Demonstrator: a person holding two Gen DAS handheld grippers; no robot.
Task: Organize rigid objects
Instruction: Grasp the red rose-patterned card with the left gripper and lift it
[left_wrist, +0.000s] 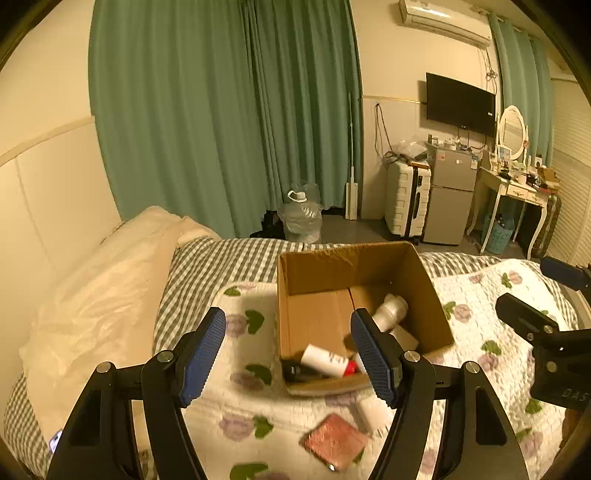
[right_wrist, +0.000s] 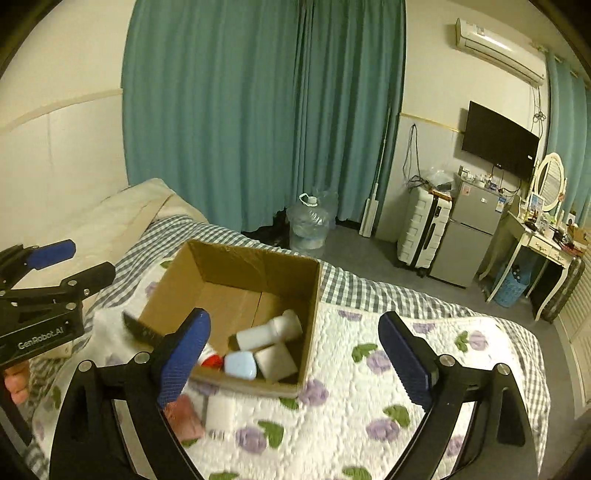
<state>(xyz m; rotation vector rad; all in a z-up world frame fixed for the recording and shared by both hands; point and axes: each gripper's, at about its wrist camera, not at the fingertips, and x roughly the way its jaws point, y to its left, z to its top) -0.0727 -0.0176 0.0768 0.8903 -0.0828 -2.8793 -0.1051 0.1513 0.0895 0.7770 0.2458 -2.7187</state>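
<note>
An open cardboard box (left_wrist: 436, 295) (right_wrist: 184, 273) stands on the flowered quilt. Inside lie a white bottle (left_wrist: 389, 308) (right_wrist: 269, 330), a white tube with a red cap (left_wrist: 327, 360), a black item (left_wrist: 297, 371), a light blue case (right_wrist: 241, 364) and a white block (right_wrist: 276, 362). On the quilt in front of the box lie a pink square pad (left_wrist: 334, 441) (right_wrist: 184, 415) and a white charger block (left_wrist: 373, 411) (right_wrist: 219, 411). My left gripper (left_wrist: 291, 354) is open and empty above the box's near edge. My right gripper (right_wrist: 295, 362) is open and empty, also above the box's near side.
The bed has a cream pillow (left_wrist: 96, 295) at the left and a checked sheet (left_wrist: 207, 262). Beyond it are green curtains (left_wrist: 221, 110), a water jug (left_wrist: 301, 218), a white suitcase (left_wrist: 406, 199), a small fridge (left_wrist: 450, 195) and a dressing table (left_wrist: 517, 188).
</note>
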